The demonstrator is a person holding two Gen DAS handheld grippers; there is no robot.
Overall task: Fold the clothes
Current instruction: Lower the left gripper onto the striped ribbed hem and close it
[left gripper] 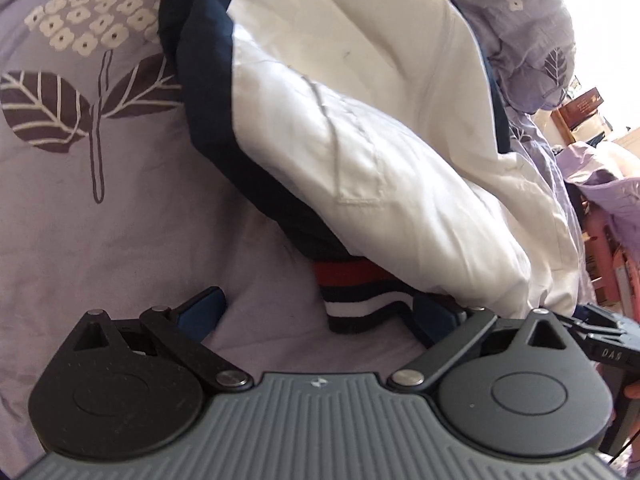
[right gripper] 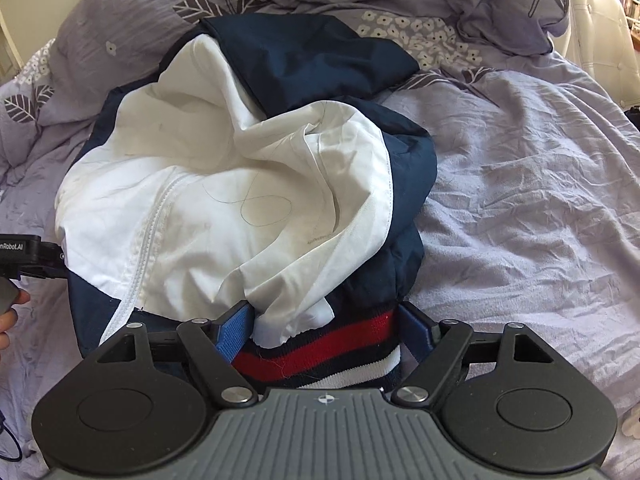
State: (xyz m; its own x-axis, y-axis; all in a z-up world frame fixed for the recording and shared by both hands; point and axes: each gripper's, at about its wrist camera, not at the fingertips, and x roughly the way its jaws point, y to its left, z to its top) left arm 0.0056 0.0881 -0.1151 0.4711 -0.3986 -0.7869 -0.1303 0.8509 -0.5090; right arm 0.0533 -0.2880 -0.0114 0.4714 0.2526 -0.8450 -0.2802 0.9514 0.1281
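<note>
A navy jacket with white lining (right gripper: 208, 208) lies crumpled on the bed, lining side up; it also shows in the left wrist view (left gripper: 360, 128). Its striped red, white and navy knit hem (right gripper: 320, 348) lies between the jaws of my right gripper (right gripper: 324, 320), which stand wide apart around it. In the left wrist view the same striped hem (left gripper: 360, 296) sits between the fingers of my left gripper (left gripper: 320, 312), which is open; its right finger is partly hidden under the white lining.
The bed is covered by a lilac sheet (right gripper: 520, 200) with leaf and flower print (left gripper: 80, 100). A rumpled lilac duvet (right gripper: 400, 0) lies at the back. The other gripper's body (right gripper: 24, 256) shows at the left edge. Furniture (left gripper: 592, 112) stands beyond the bed.
</note>
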